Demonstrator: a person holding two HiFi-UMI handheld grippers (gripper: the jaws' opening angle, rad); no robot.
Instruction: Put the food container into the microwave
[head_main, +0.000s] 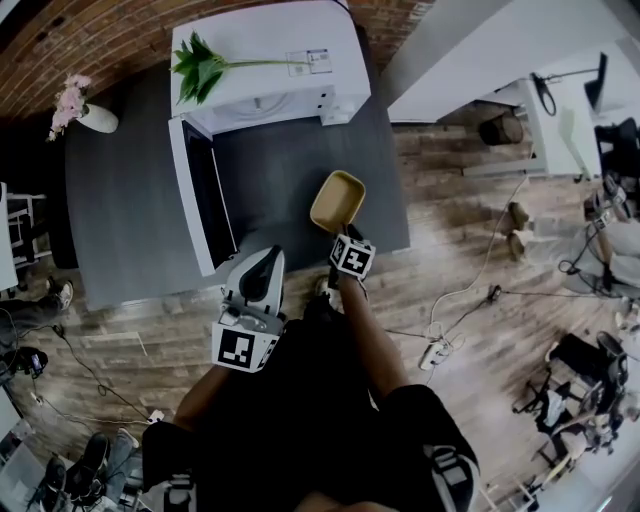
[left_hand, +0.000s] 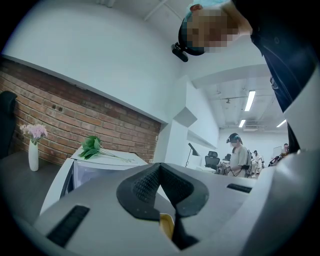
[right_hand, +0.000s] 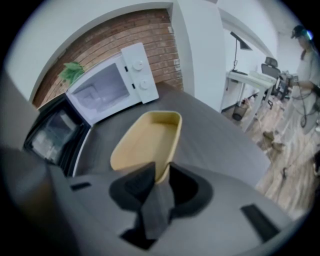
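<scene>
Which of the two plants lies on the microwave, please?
The green leafy sprig, flat on the microwave; the pink flowers stand in a white vase on the table.

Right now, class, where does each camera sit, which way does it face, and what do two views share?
Head view: on the person's head, facing steeply down at the table, microwave and food container; arms, left hand-held gripper and right hand-held gripper show.
Left gripper view: rides that gripper, faces level toward the microwave; shut jaws show.
Right gripper view: tilts down at the food container; jaws grip its rim.
All share the open microwave.
</scene>
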